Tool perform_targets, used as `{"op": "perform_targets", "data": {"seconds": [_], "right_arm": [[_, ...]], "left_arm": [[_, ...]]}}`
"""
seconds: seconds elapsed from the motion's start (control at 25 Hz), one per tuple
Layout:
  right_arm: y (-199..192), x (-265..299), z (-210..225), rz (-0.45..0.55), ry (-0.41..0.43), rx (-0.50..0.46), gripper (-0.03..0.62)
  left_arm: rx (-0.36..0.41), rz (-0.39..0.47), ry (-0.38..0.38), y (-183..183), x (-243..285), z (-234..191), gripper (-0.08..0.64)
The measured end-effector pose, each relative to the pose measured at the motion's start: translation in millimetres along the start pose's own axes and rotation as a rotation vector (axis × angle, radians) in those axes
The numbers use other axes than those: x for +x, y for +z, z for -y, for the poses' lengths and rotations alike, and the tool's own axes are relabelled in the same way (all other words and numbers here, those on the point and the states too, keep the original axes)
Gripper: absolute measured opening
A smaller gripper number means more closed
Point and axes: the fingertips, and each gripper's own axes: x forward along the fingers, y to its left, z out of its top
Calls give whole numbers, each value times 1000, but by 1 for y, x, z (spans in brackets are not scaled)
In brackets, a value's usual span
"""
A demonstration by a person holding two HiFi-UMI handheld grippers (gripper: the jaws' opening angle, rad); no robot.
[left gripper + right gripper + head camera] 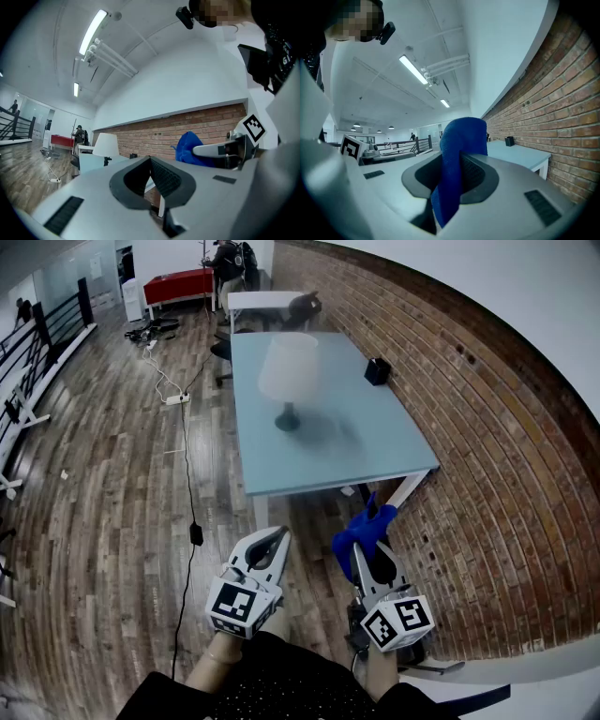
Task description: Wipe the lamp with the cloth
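I read this as an open-plan office or studio loft: long brick wall [487, 427], wood plank floor [94, 484], pale work table [375, 442]. Strip lights [92, 32] hang overhead. I also see black railings [56, 320] and a power strip [175, 398] with cables on the floor.

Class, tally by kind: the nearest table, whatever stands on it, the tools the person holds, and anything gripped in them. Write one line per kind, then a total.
table: 1
lamp: 1
small black box: 1
blue cloth: 1, clamped in the right tool
tools: 2, the left tool and the right tool
Total: 6
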Motion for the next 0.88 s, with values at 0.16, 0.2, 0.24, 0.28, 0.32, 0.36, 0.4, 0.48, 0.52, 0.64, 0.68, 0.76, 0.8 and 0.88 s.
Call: {"op": "perform_targets", "data": {"seconds": [0.16,0.2,0.24,0.28,0.32,0.36,0.4,0.48,0.52,0.64,0.68,0.76,0.8,0.88], "right_arm": [[-1,6,7,-9,18,2,91],[0,9,10,-11,19,2,91],[0,12,14,-13,19,2,91],[0,15,18,-16,18,4,91],[-1,19,23,-20,18,8,92],[-1,23,28,-25,17,14,92],[-1,27,33,-29,16,21,92],[0,38,41,-36,24,32,91],[1,44,46,-37,33,35,92],[3,68,63,-42,56,40,92],[2,77,69,-45,58,43,92],[2,94,82,-54,63,52,92],[2,102,88,-59,69,53,92],[5,119,95,-64,86,46,92]], "left_arm": [[1,-9,4,-3,11,-2,9],[-2,-13,8,-5,14,-3,9],[-4,-18,11,-7,19,-5,9],[-5,-23,13,-8,24,-6,9],[-3,-30,11,-10,30,-7,9],[3,-39,8,-11,36,-8,9],[10,-50,4,-12,42,-9,9],[26,-70,0,-14,55,-14,9],[32,-78,1,-15,63,-17,9],[40,-83,17,-15,89,-33,9],[38,-82,22,-15,98,-37,9],[32,-86,28,-17,114,-46,9],[30,-89,29,-17,122,-50,9],[26,-96,31,-18,139,-61,9]]}}
